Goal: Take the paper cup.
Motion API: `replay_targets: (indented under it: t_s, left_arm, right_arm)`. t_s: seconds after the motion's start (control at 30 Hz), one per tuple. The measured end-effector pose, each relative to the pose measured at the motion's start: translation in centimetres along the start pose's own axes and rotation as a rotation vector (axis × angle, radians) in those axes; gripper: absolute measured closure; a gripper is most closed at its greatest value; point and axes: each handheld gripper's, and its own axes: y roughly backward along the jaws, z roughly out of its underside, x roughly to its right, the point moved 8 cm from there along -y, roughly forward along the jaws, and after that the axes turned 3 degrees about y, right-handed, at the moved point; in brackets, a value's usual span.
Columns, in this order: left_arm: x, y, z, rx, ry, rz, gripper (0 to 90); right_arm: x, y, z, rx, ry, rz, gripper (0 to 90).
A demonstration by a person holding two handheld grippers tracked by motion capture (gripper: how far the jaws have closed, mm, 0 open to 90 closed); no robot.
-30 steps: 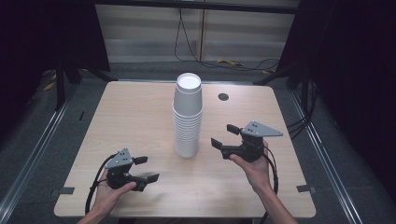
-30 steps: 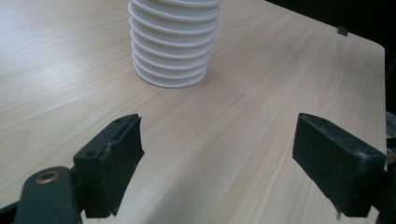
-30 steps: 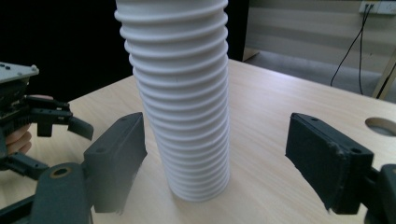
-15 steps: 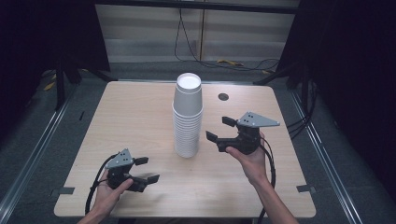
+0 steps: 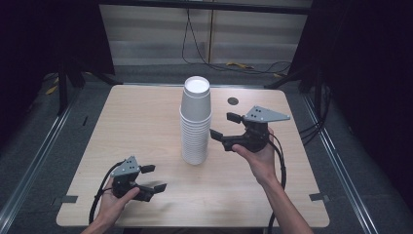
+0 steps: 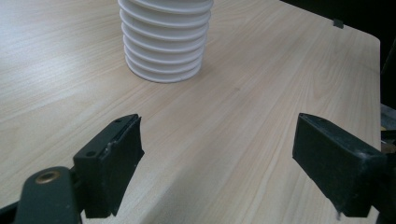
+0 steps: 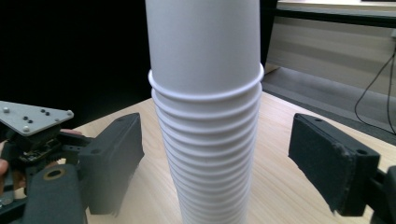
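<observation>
A tall stack of white paper cups (image 5: 196,122) stands upright near the middle of the wooden table (image 5: 136,122). My right gripper (image 5: 222,126) is held open just to the right of the stack, about halfway up it, with its jaws pointing at the cups. In the right gripper view the stack (image 7: 205,121) rises between the two spread jaws, a little beyond their tips. My left gripper (image 5: 155,178) is open and low over the table's front left, with nothing between its jaws. From the left gripper view, the stack's base (image 6: 163,46) is well ahead of them.
A small dark round spot (image 5: 233,101) lies on the table behind the right gripper. Black cables (image 5: 209,58) run across the floor beyond the table's far edge. Metal rails (image 5: 34,161) flank the table. The left hand's gripper (image 7: 32,135) appears past the stack.
The right gripper has risen and moved left, closer to the cup stack. The left gripper and the stack have stayed where they were.
</observation>
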Motion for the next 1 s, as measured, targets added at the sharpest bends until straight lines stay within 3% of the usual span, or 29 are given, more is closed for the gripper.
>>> replay_targets:
  t_s: [0.43,0.9,1.0]
  left_arm:
    - [-0.1,0.0,0.1,-0.006,0.004,-0.004,15.8]
    - [-0.1,-0.1,0.1,-0.008,0.006,0.001,15.8]
    - [-0.2,-0.1,0.1,-0.011,0.006,0.0,15.8]
  right_arm:
    - [-0.5,-0.5,-2.9,0.01,0.041,-0.035,17.2]
    - [-0.9,-1.7,-3.8,-0.004,0.05,-0.06,15.6]
    - [-1.0,-2.2,-4.4,-0.029,0.073,-0.067,13.3]
